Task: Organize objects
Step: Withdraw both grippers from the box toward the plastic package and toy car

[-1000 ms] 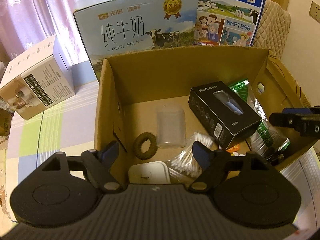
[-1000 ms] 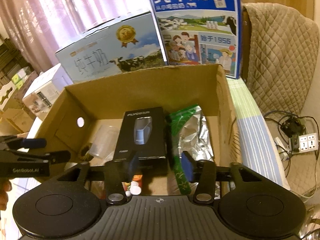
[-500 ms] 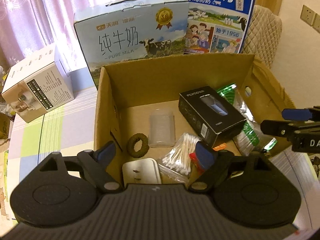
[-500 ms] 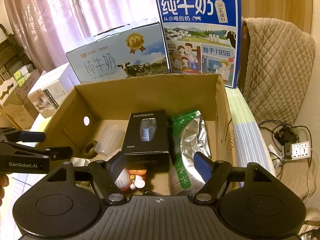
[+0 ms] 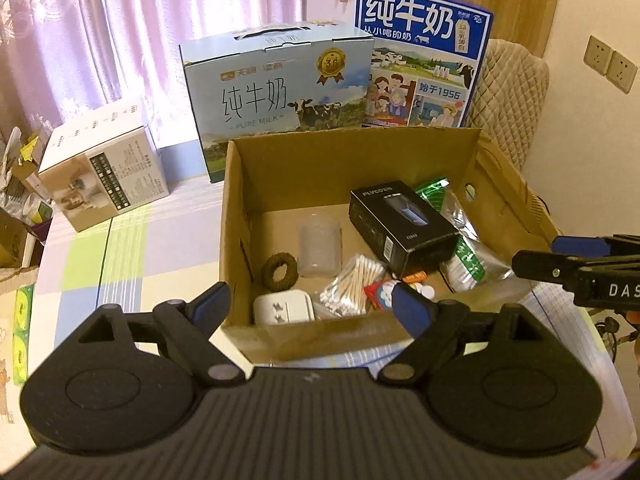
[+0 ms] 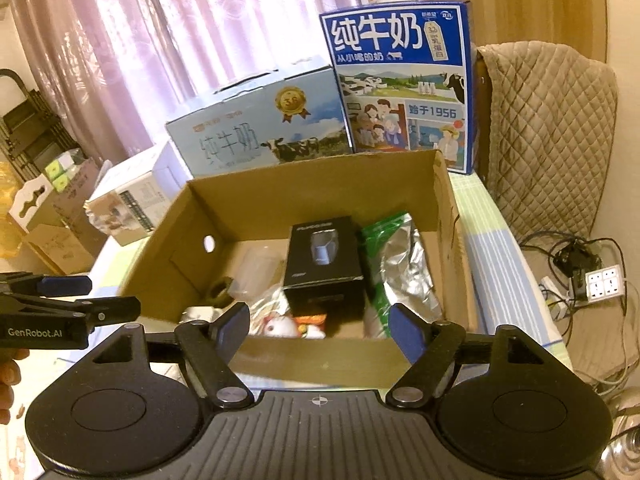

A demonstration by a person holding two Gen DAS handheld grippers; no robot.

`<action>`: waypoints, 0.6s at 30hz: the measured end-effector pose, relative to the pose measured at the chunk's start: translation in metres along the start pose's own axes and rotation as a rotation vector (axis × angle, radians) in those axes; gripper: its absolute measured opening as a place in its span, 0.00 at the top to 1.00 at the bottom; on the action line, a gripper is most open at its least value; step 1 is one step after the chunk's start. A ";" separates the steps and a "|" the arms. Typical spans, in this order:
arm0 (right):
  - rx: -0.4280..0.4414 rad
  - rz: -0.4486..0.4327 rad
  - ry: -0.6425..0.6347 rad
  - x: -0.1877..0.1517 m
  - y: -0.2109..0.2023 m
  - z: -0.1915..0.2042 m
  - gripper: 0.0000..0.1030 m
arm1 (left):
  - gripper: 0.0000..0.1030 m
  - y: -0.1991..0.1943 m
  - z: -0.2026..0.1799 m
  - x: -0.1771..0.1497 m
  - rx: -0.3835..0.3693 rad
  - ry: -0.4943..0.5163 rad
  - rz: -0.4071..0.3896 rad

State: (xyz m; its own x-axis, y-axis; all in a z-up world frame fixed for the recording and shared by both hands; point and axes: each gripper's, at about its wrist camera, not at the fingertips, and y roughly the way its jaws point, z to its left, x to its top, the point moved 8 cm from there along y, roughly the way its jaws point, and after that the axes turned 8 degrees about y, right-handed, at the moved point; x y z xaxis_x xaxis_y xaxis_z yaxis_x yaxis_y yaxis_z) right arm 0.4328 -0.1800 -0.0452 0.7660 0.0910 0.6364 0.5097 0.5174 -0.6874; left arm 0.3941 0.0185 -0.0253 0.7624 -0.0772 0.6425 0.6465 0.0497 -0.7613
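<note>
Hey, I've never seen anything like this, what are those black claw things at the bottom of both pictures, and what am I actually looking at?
Those are two hand-held grippers, each carried by a person, with a wide-angle camera looking forward along its two fingers. One picture comes from the left hand-held gripper, the other from the right hand-held gripper. Each also shows up at the edge of the other's view. Both are open and hold nothing.

In front of them, on a table with a checked cloth, stands an open cardboard box. Inside lie a black product box, a green and silver pouch, a bag of cotton swabs, a brown ring, a clear plastic container and a white plug adapter. Two milk cartons stand behind.
</note>
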 end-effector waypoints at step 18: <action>0.091 0.067 0.014 -0.060 -0.034 0.033 0.28 | 0.17 -0.047 -0.010 -0.063 -0.025 -0.016 0.018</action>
State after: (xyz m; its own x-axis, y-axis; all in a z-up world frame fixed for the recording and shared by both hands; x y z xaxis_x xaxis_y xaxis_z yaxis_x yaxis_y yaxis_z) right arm 0.3564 -0.1754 -0.0485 0.8030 0.1164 0.5845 0.4196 0.5860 -0.6932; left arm 0.3154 0.0112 -0.0312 0.7744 -0.0604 0.6298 0.6320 0.0257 -0.7745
